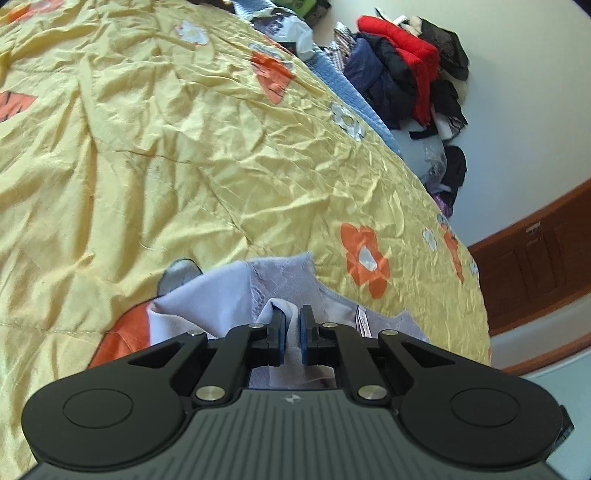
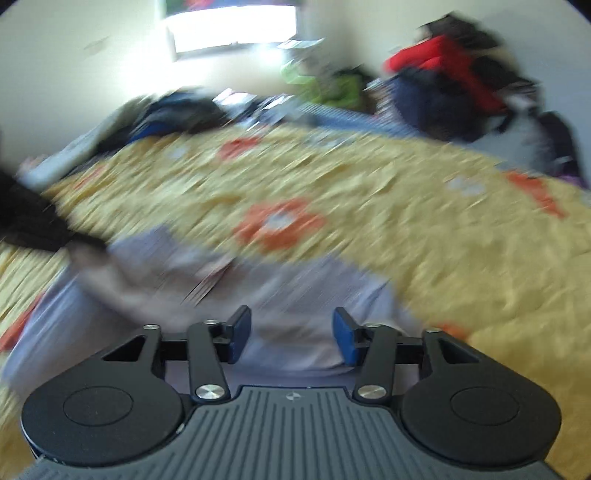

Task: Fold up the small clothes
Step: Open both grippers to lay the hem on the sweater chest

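Note:
A small pale lilac garment (image 1: 225, 288) lies bunched on a yellow flowered bedspread (image 1: 166, 155). My left gripper (image 1: 292, 332) is shut on a fold of this garment, the cloth pinched between its blue pads. In the blurred right wrist view the same lilac garment (image 2: 295, 295) spreads out below and ahead of my right gripper (image 2: 291, 336). Its jaws stand apart, and no cloth is pressed between the pads. A dark shape at the left edge, likely the other gripper (image 2: 33, 221), reaches onto the garment's far left end.
A heap of red, navy and black clothes (image 1: 406, 66) is piled against the wall beyond the bed's far edge. A blue blanket (image 1: 351, 96) runs along that edge. A wooden door or cabinet (image 1: 535, 258) stands at right. A bright window (image 2: 232, 26) is behind.

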Available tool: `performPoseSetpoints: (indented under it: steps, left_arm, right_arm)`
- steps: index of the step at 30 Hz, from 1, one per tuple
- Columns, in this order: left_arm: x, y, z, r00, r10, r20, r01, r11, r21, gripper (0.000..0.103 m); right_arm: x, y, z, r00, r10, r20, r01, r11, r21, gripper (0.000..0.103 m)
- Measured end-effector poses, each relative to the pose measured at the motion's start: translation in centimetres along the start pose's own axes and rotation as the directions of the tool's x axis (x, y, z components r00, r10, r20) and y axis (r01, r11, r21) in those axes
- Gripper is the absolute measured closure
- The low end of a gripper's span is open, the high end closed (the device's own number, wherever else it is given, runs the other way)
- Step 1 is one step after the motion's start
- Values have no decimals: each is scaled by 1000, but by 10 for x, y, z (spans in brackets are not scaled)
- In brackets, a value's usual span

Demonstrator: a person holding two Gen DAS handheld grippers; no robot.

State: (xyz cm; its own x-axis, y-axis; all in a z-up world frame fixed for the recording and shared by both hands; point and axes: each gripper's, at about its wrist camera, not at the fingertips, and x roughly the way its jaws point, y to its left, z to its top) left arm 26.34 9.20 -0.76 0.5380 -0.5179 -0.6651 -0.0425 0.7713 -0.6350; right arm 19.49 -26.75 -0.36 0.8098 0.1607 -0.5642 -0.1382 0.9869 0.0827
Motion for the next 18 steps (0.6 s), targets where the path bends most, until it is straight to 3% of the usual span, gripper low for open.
performPoseSetpoints:
  steps: [1,3,5,7,10,12,13,15,18]
  left_arm:
    - [-3,2,1,1000,7,12,-7,1000,1,95]
    - [-10,5,2,999,32,41,-33,999,27,94]
    - [-12,9,4,998,43,45,-44,998,35,94]
    - [-8,12,6,999,28,28,-29,999,24,93]
    - [-2,2,3,999,34,31,-36,997,68,86]
    - [1,-11,-1,999,24,44,-29,992,125,75]
    - [1,-16,-3,998,22,53,-30,989,145,72]
    - [1,-22,-6,997,22,69,-33,986,162,54]
    - [-2,-20,-6,996,22,81,-34,989,147,47]
  right_arm:
    - [0,-8,3,1000,-30,10,29,998,56,48]
    - [-6,-18,4,999,0,47,-6,990,140,47]
    - [-17,-17,-1,996,59,65,-68,987,145,45]
    - [-24,-7,-5,989,147,32,-150,984,92,40]
    - [-21,12,-10,931,350,-105,-349,937,22,39]
    - [-13,27,-12,905,382,-190,-394,918,-34,36]
    - [-7,34,-11,905,366,-216,-386,921,-58,35]
    - [7,32,-8,928,310,-205,-328,943,-60,35]
    - [15,3,4,991,127,-29,-125,990,71,35]
